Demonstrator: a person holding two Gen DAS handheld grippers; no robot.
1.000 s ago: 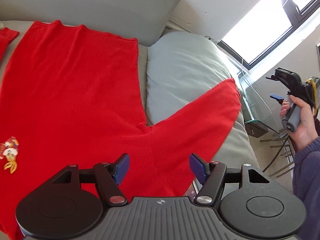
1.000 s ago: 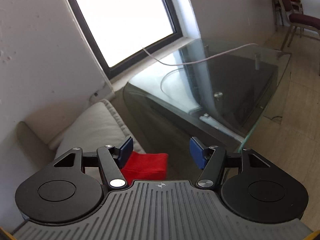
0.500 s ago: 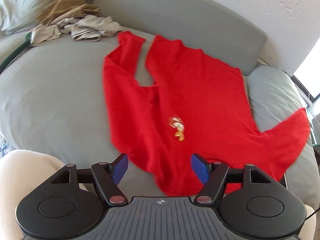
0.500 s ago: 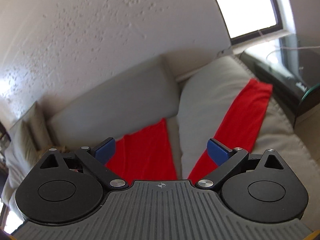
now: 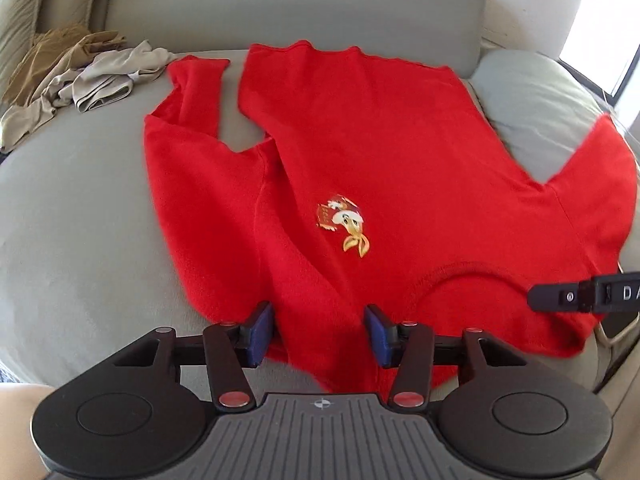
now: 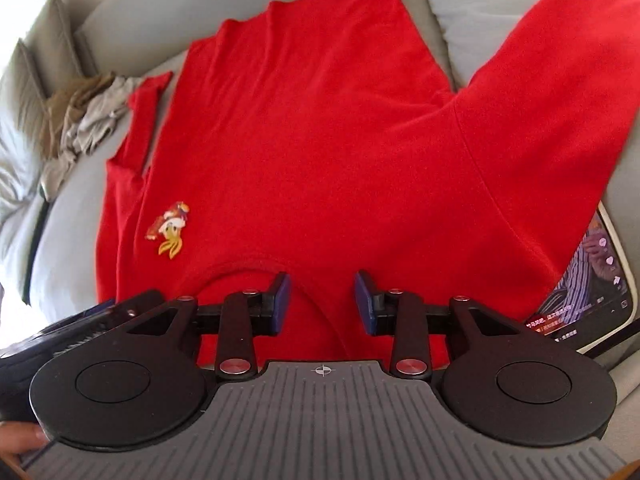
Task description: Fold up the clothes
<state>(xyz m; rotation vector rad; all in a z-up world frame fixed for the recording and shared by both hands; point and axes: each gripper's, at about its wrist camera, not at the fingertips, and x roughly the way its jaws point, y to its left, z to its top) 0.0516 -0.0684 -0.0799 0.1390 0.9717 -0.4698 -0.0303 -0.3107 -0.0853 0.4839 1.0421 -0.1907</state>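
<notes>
One red sweater, two grippers

Daylight is pouring in from the bright overexposed window at the upper right, lighting the grey fabric sofa evenly; the fisheye is bending edges, slightly blurring them.

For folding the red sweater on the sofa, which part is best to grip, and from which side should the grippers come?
Probably the two shoulders of the red sweater, either side of the neckline, coming from the collar end. It lies flat with the collar nearest, and the left gripper and right gripper, jaws closing, not yet pinching, are over those shoulders.
</notes>
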